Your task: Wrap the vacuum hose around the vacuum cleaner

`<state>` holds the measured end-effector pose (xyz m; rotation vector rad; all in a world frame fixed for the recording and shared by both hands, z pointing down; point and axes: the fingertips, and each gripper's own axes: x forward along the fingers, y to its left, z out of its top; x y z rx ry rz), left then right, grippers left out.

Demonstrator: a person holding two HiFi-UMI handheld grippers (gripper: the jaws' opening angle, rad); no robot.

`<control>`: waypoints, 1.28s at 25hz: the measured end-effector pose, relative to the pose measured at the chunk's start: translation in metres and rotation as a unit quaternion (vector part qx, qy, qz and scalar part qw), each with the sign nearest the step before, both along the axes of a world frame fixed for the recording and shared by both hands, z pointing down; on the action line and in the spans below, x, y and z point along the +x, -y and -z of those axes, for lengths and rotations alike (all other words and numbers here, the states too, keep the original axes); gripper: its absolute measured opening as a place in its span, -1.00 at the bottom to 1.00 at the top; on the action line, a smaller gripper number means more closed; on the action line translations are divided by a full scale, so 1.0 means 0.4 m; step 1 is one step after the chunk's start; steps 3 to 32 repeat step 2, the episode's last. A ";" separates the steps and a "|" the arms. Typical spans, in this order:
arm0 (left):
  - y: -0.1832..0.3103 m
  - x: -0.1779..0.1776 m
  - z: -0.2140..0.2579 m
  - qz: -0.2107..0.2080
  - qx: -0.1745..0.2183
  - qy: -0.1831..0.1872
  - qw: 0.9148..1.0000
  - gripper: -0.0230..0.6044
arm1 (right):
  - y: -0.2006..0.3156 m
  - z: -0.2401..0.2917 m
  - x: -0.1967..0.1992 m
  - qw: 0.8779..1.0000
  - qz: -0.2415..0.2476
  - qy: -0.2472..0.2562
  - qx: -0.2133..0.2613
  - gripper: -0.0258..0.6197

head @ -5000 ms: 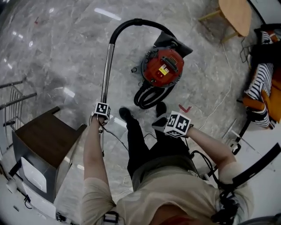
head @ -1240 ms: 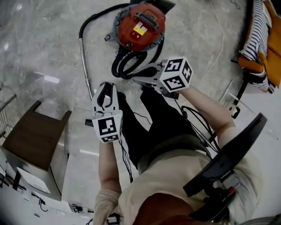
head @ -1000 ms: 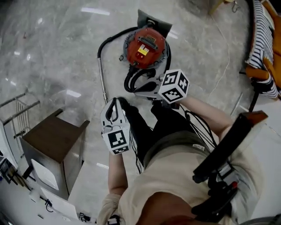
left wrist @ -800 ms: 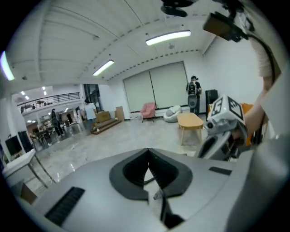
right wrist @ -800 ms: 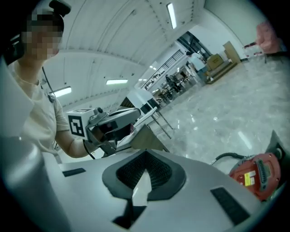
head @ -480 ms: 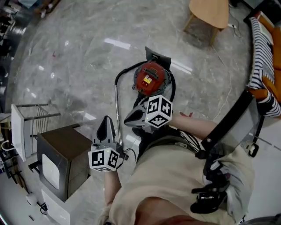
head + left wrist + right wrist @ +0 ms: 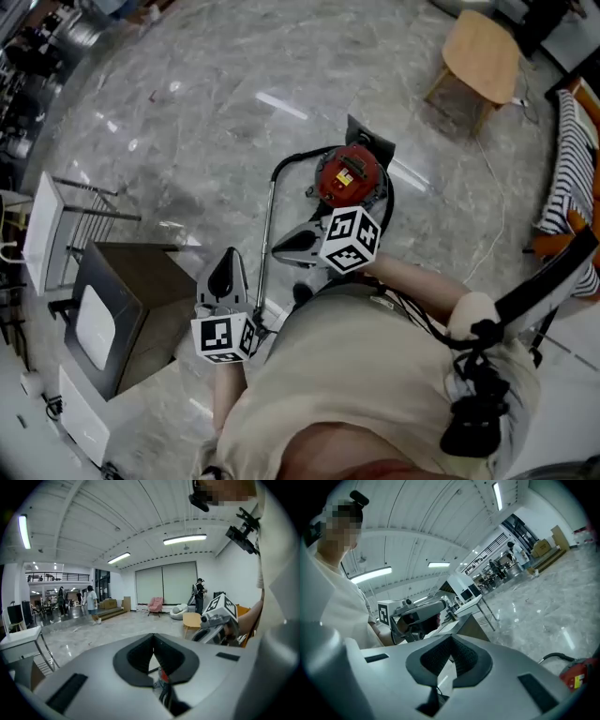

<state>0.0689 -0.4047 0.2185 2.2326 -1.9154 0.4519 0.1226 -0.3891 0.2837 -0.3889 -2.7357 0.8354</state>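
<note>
A: Vacuum cleaner (image 7: 350,176)?

B: Down on the grey floor (image 7: 187,112), at twelve o'clock from the person (image 7: 375,394). Red on top.

A: And the hose?

B: Black hose (image 7: 385,192), curled close round the red body. Joined at ten o'clock of the vacuum cleaner to a shiny metal tube (image 7: 265,234). Tube stretched from there toward six o'clock, ending near the left gripper.

A: Left gripper (image 7: 227,253), then?

B: Up in the air, at seven o'clock from the vacuum cleaner, pointing to twelve o'clock. Jaws pressed together. Nothing pinched between them.

A: Right gripper (image 7: 276,249)?

B: Up in the air too, at six o'clock from the vacuum cleaner, pointing to nine o'clock. Jaws shut tight as well, with nothing inside.

A: Touching each other?

B: No. Near, but apart.

A: Touching the hose or the tube?

B: Hard to tell for the tube beside the left gripper. Not gripped, though.

A: Anything else around?

B: Brown cabinet (image 7: 131,281) at nine o'clock from the person. Wire rack (image 7: 84,197) at ten o'clock, just past the cabinet. Wooden stool (image 7: 480,56) at one o'clock, well apart from the vacuum cleaner. Striped cloth (image 7: 570,159) at two o'clock, by the edge.
</note>
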 end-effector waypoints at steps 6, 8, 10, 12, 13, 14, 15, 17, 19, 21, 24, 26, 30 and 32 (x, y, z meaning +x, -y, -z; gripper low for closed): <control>0.003 -0.005 0.012 -0.039 0.004 0.017 0.999 -0.91 | -0.005 0.019 -0.012 0.999 -0.032 0.000 -0.001 -0.91; 0.003 -0.005 0.012 -0.039 0.004 0.017 0.999 -0.91 | -0.005 0.019 -0.012 0.999 -0.032 0.000 -0.001 -0.91; 0.003 -0.005 0.012 -0.039 0.004 0.017 0.999 -0.91 | -0.005 0.019 -0.012 0.999 -0.032 0.000 -0.001 -0.91; 0.003 -0.005 0.012 -0.039 0.004 0.017 0.999 -0.91 | -0.005 0.019 -0.012 0.999 -0.032 0.000 -0.001 -0.91; 0.003 -0.005 0.012 -0.039 0.004 0.017 0.999 -0.91 | -0.005 0.019 -0.012 0.999 -0.032 0.000 -0.001 -0.91; 0.003 -0.005 0.012 -0.039 0.004 0.017 0.999 -0.91 | -0.005 0.019 -0.012 0.999 -0.032 0.000 -0.001 -0.91; 0.003 -0.005 0.012 -0.039 0.004 0.017 0.999 -0.91 | -0.005 0.019 -0.012 0.999 -0.032 0.000 -0.001 -0.91; 0.003 -0.005 0.012 -0.039 0.004 0.017 0.999 -0.91 | -0.005 0.019 -0.012 0.999 -0.032 0.000 -0.001 -0.91; 0.003 -0.005 0.012 -0.039 0.004 0.017 0.999 -0.91 | -0.005 0.019 -0.012 0.999 -0.032 0.000 -0.001 -0.91; 0.003 -0.005 0.012 -0.039 0.004 0.017 0.999 -0.91 | -0.005 0.019 -0.012 0.999 -0.032 0.000 -0.001 -0.91; 0.003 -0.005 0.012 -0.039 0.004 0.017 0.999 -0.91 | -0.005 0.019 -0.012 0.999 -0.032 0.000 -0.001 -0.91; 0.003 -0.005 0.012 -0.039 0.004 0.017 0.999 -0.91 | -0.005 0.019 -0.012 0.999 -0.032 0.000 -0.001 -0.91; 0.003 -0.005 0.012 -0.039 0.004 0.017 0.999 -0.91 | -0.005 0.019 -0.012 0.999 -0.032 0.000 -0.001 -0.91; 0.003 -0.005 0.012 -0.039 0.004 0.017 0.999 -0.91 | -0.005 0.019 -0.012 0.999 -0.032 0.000 -0.001 -0.91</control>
